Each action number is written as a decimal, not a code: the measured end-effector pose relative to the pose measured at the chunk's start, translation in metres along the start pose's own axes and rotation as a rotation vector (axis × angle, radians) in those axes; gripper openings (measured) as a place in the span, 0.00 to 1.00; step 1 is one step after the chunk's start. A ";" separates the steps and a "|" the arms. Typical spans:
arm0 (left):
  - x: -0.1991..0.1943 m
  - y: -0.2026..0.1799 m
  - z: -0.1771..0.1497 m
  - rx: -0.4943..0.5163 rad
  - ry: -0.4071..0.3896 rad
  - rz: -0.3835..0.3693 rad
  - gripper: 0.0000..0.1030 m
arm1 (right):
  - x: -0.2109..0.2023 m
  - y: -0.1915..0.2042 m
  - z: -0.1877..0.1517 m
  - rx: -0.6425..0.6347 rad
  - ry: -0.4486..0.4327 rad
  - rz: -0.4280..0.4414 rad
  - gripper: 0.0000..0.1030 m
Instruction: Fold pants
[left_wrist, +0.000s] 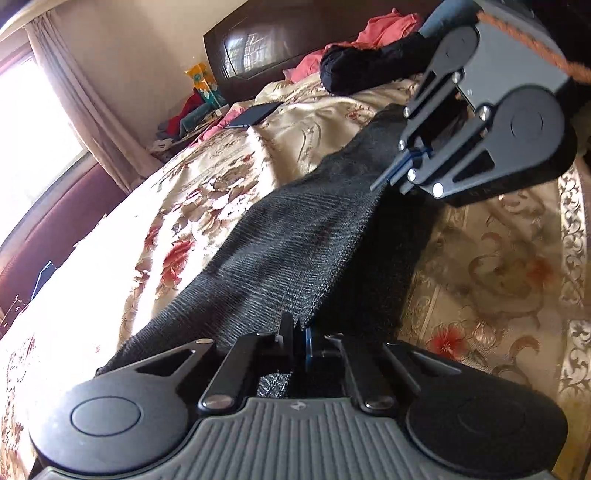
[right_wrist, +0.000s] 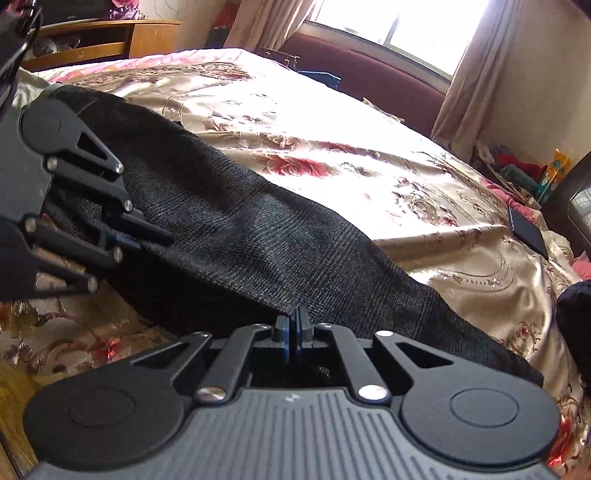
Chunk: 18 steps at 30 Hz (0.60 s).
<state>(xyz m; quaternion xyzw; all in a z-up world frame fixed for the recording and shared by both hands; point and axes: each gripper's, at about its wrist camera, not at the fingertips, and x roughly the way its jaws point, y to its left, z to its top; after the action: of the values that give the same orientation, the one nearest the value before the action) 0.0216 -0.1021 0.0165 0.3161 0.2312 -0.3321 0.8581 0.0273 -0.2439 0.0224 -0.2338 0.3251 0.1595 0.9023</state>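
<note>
Dark grey woven pants (left_wrist: 295, 243) lie stretched across a floral bedspread (left_wrist: 207, 206). My left gripper (left_wrist: 299, 328) is shut on one edge of the pants and holds it raised. My right gripper (left_wrist: 391, 177) shows in the left wrist view, shut on the opposite edge. In the right wrist view the pants (right_wrist: 240, 236) run from my right gripper (right_wrist: 293, 321), shut on the cloth, to the left gripper (right_wrist: 147, 240) at the left, also pinching cloth. The fabric hangs taut between both grippers.
A black bundle of cloth (left_wrist: 362, 66) and pink clothes (left_wrist: 388, 29) lie by the dark headboard (left_wrist: 280, 40). A dark phone (left_wrist: 255, 114) lies on the bed, also in the right wrist view (right_wrist: 528, 232). Curtains and a window (right_wrist: 424, 26) stand beyond the bed.
</note>
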 end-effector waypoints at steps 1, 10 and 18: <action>-0.005 0.000 0.001 0.002 -0.005 -0.009 0.21 | -0.003 0.000 -0.002 0.013 0.000 0.005 0.02; 0.008 -0.035 -0.015 0.180 0.060 -0.014 0.20 | 0.010 0.011 -0.024 0.078 0.039 -0.016 0.05; 0.006 -0.031 -0.015 0.155 0.055 -0.033 0.20 | -0.032 -0.081 -0.072 0.605 0.010 -0.166 0.17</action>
<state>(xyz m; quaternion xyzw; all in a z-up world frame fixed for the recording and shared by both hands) 0.0011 -0.1125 -0.0093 0.3869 0.2334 -0.3540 0.8188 0.0027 -0.3537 0.0203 0.0187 0.3421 -0.0197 0.9393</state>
